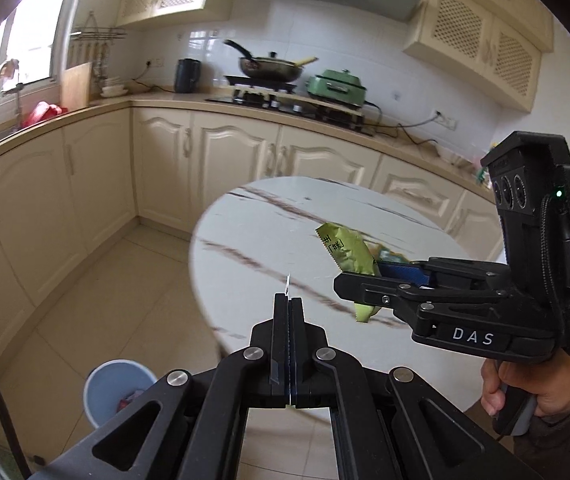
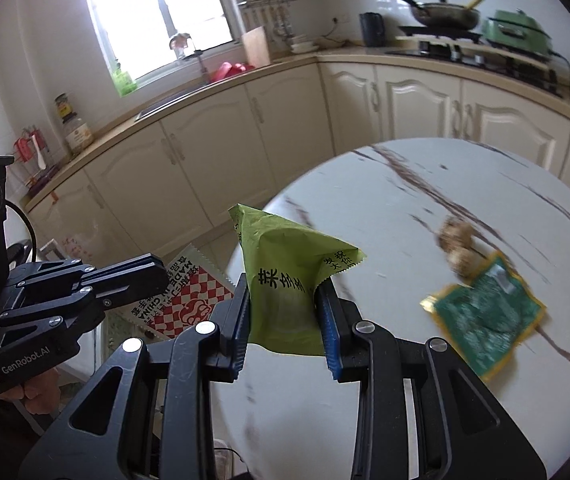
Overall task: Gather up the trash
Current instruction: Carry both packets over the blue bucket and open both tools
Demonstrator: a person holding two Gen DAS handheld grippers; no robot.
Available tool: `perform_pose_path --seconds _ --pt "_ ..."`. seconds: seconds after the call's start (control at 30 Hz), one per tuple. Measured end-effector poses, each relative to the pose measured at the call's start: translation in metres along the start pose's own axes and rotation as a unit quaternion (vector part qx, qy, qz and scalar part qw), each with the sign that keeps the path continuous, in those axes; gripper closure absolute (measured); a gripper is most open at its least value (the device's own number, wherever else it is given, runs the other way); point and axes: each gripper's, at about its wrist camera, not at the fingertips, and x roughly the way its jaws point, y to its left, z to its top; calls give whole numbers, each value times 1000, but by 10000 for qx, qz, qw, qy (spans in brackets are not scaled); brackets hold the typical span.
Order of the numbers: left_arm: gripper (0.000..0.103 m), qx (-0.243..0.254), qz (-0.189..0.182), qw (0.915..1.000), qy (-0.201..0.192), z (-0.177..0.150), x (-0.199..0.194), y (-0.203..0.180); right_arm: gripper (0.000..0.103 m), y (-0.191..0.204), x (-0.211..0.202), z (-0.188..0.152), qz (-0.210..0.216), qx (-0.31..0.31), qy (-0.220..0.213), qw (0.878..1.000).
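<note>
Carrying a green packet (image 2: 285, 280) clamped in the right claw (image 2: 285, 312) and a checkered wrapper (image 2: 189, 300) pinched in the shut left claw (image 1: 288, 300), leaving a dark wrapper (image 2: 485, 316) and crumbs (image 2: 455, 246) on the tabletop (image 2: 405, 208), bin (image 1: 119, 392) waiting.

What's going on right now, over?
Right gripper clamps green wrapper. Left gripper shut on red-checked wrapper. Bin on floor, nothing blocking.

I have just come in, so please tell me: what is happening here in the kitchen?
A person is clearing trash from the round marble table. The right gripper is shut on a light green wrapper. The left gripper is shut on a red-and-white checked wrapper. A dark green packet and some crumpled scraps lie on the table. A blue bin stands on the floor.
</note>
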Motion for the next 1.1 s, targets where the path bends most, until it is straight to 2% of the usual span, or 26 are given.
perform_pose_path --seconds 0.13,0.3,0.43,0.57,0.87,1.1 --pt "103 -254 357 9990 -63 -20 -35 40 73 50 33 13 258 -271 64 9993" --pt "103 -571 763 9954 -12 -46 -61 94 73 112 95 23 587 -575 323 9961" --pt "103 -875 937 9916 152 -63 -64 133 73 151 152 22 773 -717 601 9926" --pt "103 -1234 1078 9855 431 -82 -47 177 73 175 216 15 805 -753 970 9892" --pt "103 -1811 1186 9676 1300 -121 34 256 72 165 358 -18 596 -451 1860 9797" --pt "103 -2159 1166 9551 1662 -134 87 289 66 138 425 -41 515 -107 2216 9737"
